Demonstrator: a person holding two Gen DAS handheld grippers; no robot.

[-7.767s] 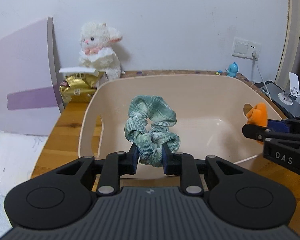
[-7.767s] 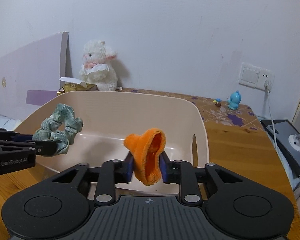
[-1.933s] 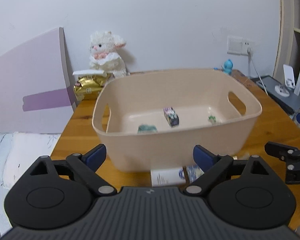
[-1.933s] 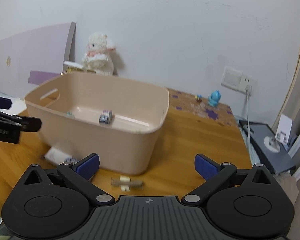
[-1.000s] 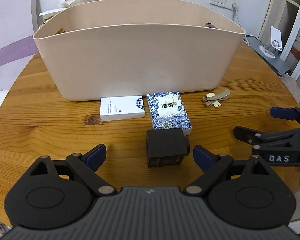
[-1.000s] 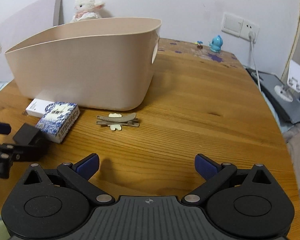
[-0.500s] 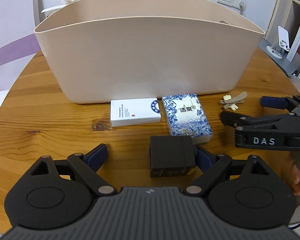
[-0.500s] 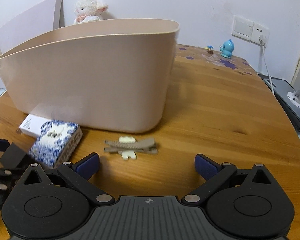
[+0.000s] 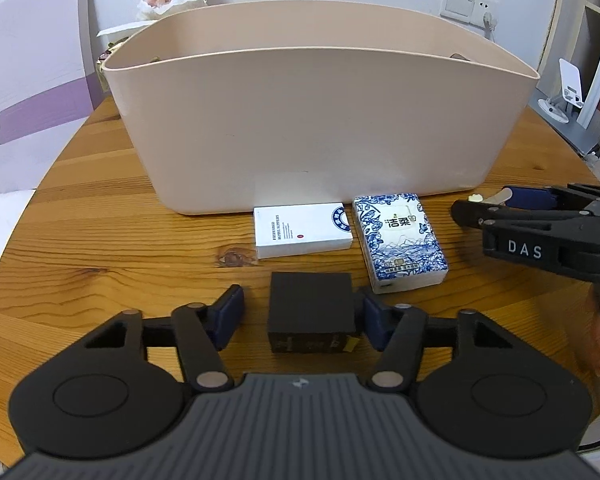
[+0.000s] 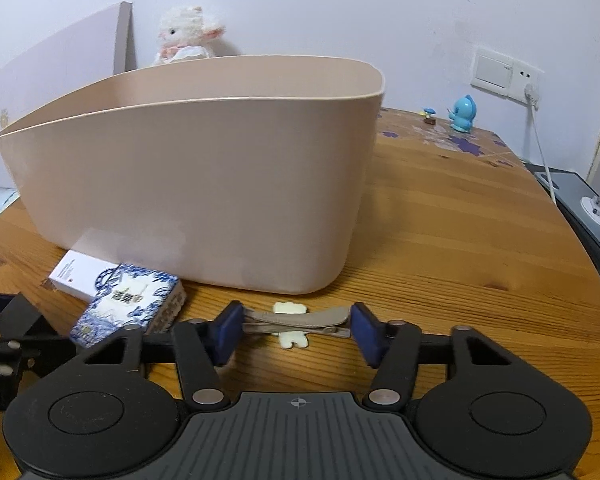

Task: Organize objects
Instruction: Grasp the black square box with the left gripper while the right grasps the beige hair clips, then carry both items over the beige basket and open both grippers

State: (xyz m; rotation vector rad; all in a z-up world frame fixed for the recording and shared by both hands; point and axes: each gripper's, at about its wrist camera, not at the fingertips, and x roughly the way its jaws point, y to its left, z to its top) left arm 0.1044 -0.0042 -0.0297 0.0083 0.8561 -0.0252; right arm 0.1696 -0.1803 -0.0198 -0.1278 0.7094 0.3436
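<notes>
Both tongs open: L (image 9: 302, 314) w/ box (image 9: 310, 318), R (image 10: 294, 330) w/ clip (image 10: 296, 322).

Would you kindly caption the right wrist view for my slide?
Open right tool straddling a beige hair clip beside the storage bin.

Both grippers have dropped from above the beige tub (image 9: 320, 128) to the tabletop before it: the left gripper (image 9: 300, 314) now straddles a black box (image 9: 311, 316), the right gripper (image 10: 294, 330) brackets a hair clip (image 10: 300, 320), both narrowing.

On the tabletop (image 9: 100, 240), the card box (image 9: 302, 230), tissue pack (image 9: 400, 248) and hair clip (image 10: 296, 322) lie before the bin (image 9: 320, 120), the black box (image 9: 310, 316) nearer the front edge.
</notes>
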